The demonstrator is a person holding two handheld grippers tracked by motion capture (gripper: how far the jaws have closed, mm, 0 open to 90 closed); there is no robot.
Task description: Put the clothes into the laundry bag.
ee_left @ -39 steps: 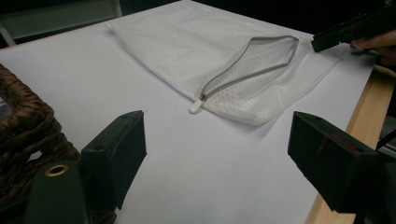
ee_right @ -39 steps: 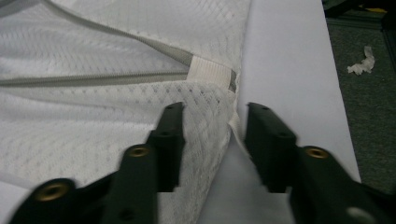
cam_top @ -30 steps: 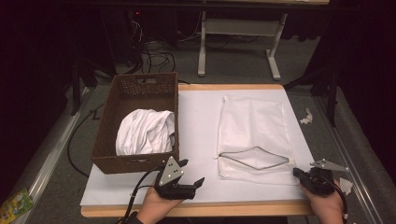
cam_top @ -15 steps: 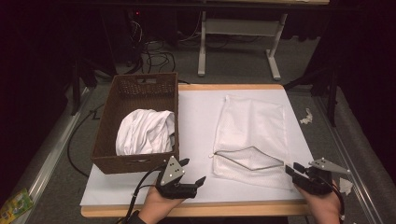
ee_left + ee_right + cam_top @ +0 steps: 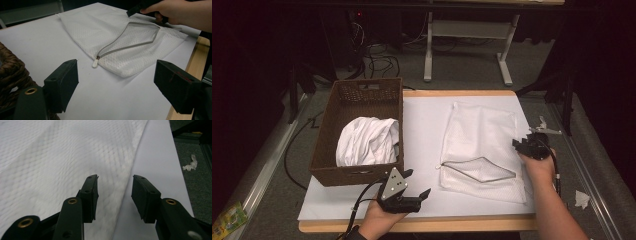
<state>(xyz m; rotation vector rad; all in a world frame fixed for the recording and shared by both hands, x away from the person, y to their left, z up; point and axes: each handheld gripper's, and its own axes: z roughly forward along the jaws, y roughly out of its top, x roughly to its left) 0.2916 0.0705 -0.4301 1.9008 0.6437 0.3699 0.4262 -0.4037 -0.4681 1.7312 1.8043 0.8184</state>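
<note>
A white mesh bag lies flat on the white table cover, its grey zip gaping open near the front. My right gripper hovers at the bag's right edge. Its jaws have just been opening and stand open, with the bag's edge lying below them and unpinched. My left gripper rests open near the front edge, beside the brown wicker basket that holds a crumpled white cloth. In the left gripper view, the left gripper points at the zip pull.
The table's wooden front edge shows under the white cover. Paper scraps lie on the floor at the right. Desk legs and cables stand behind the table. The person's right hand is over the bag's far side.
My right gripper has moved away from the front edge, up along the bag's right side, and its jaws have opened. The left gripper has stayed put.
</note>
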